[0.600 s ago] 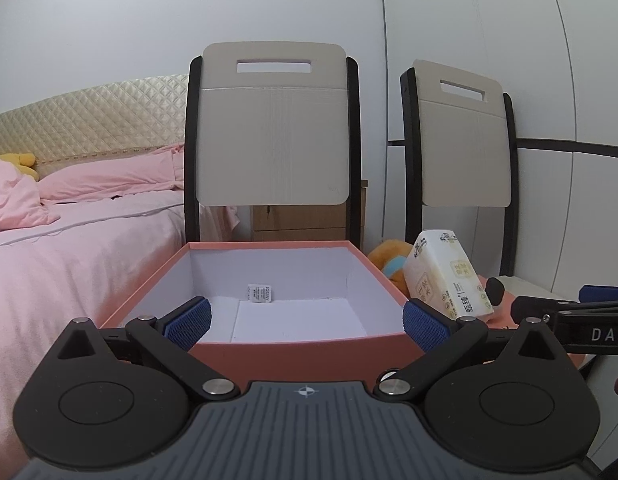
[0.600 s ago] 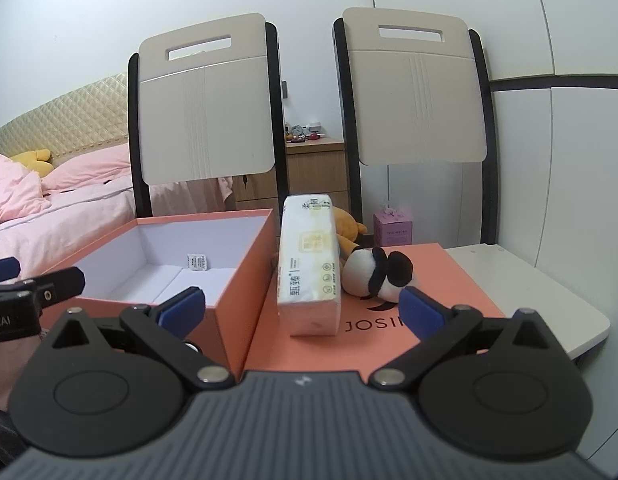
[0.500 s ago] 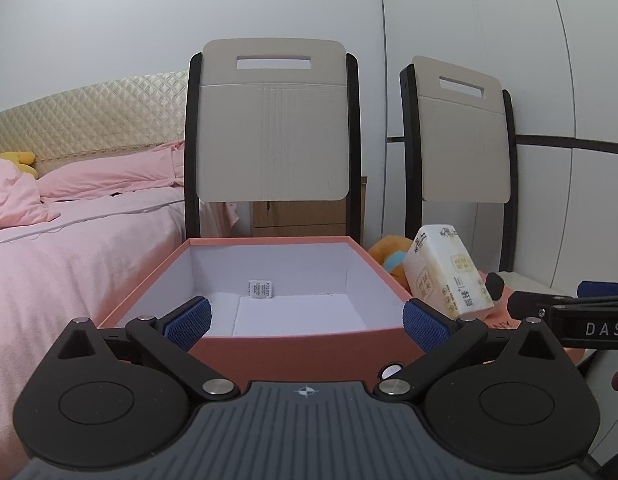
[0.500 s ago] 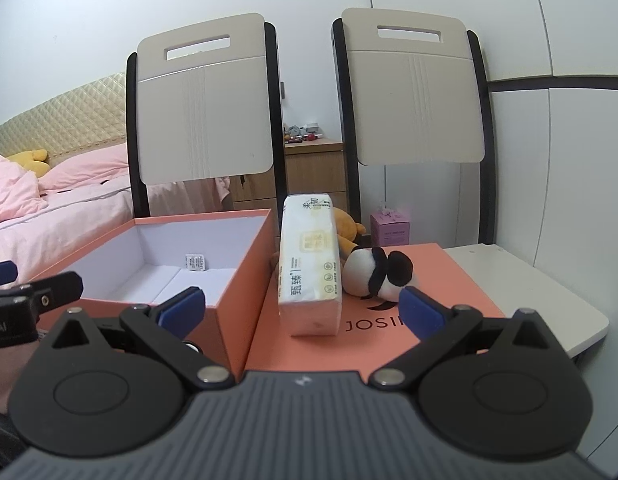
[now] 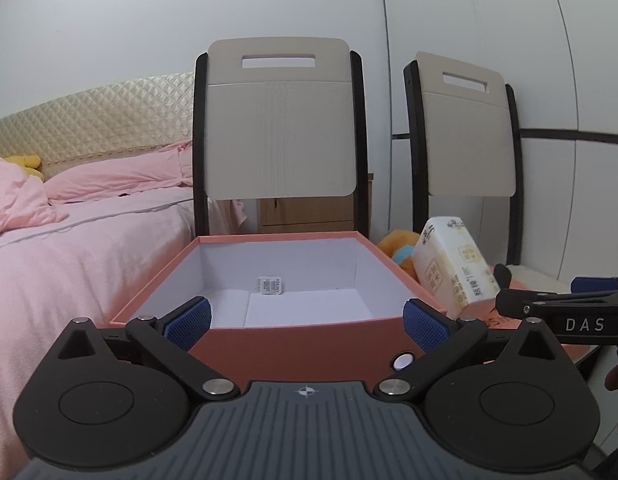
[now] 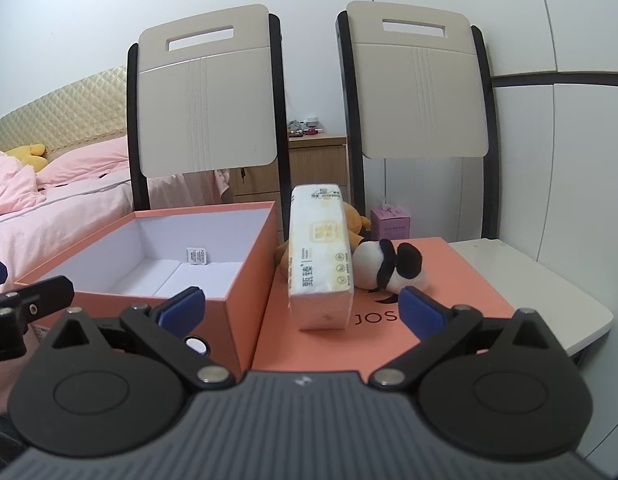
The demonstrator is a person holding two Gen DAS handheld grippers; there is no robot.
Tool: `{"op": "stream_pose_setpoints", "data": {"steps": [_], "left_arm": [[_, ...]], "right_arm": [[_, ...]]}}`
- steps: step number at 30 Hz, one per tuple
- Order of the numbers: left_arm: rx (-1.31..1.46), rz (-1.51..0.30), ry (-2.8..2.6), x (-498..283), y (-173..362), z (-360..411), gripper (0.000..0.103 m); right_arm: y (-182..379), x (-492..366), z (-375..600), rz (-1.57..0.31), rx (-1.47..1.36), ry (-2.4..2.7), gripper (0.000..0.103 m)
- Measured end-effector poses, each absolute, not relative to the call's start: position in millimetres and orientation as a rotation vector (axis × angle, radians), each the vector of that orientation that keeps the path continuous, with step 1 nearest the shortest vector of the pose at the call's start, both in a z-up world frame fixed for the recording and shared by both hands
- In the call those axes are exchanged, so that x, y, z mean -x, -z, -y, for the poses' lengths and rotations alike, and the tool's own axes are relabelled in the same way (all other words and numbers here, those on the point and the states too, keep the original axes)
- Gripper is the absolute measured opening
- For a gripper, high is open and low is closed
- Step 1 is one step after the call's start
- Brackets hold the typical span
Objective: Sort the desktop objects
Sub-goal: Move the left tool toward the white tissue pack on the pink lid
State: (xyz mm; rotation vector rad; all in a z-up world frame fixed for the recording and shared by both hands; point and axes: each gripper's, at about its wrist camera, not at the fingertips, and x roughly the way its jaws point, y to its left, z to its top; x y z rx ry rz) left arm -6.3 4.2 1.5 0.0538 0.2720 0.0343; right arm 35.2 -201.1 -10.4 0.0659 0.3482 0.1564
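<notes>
Left gripper (image 5: 305, 322), right gripper (image 6: 301, 309) — level-ish, jaws wide, nothing held.

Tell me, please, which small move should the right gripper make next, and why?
Probably ease the right gripper forward around the tissue pack. Its jaws are open and empty, the pack stands straight ahead on the orange lid, and the orange box beside it holds only a small packet.
</notes>
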Motion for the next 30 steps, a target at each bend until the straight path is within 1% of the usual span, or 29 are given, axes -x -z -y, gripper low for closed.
{"op": "stream_pose_setpoints", "data": {"steps": [6,14,25,30], "left_arm": [[-0.044,-0.295,-0.021,6.2,-0.2,-1.1,0.103],[-0.078,-0.290,-0.013,10.5,0.3,4.7,0.103],[-0.026,-0.302,-0.012,8.5,-12.4,0.0,0.103],[-0.031,-0.280,0.007,12.6,-18.0,4.9,0.103]], "right_arm": [[12.7,-38.6,189.3,-0.343,-0.044,-0.179,0.103],[14.9,-44.2,193.8,-0.340,-0.105,-0.163,0.103],[16.9,-45.4,210.6,-0.366,-0.133,-0.139,0.103],[16.7,-45.8,215.2,-0.369,-0.139,-0.116,0.103]]}}
